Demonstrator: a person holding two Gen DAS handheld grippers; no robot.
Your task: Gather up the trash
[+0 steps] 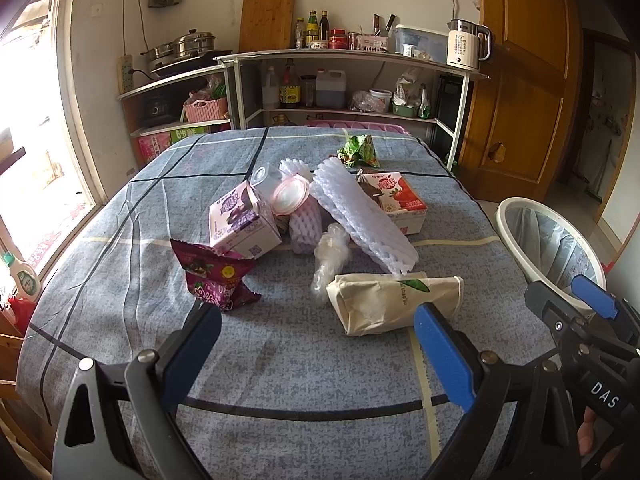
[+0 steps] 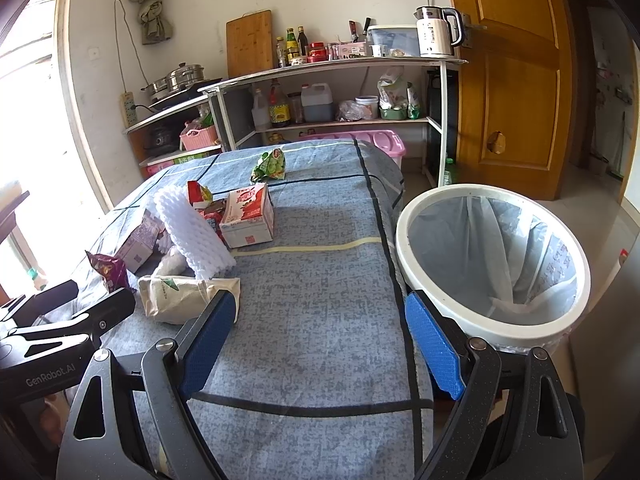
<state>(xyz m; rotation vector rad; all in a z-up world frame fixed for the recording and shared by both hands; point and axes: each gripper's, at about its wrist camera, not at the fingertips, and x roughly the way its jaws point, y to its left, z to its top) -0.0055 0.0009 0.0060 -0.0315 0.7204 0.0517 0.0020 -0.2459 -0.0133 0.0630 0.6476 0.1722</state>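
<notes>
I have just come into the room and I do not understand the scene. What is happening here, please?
A person holds two blue-padded grippers over a table with a blue checked cloth. The left gripper and the right gripper are both open and hold nothing. Trash lies in a pile: a beige paper bag, a white foam fruit net, a purple snack wrapper, two milk cartons. The white lined trash bin beside the table looks almost empty.

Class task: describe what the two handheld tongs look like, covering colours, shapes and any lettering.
Both tongs, the left and the right, share one design: black speckled plastic arms with triangular cut-outs and silver pivot rivets, ending in flat blue textured pads. Seen from the other camera, the right body carries white "DAS" lettering and the left body reads "GenRobot.AI". No cables or sleeves are visible.
</notes>
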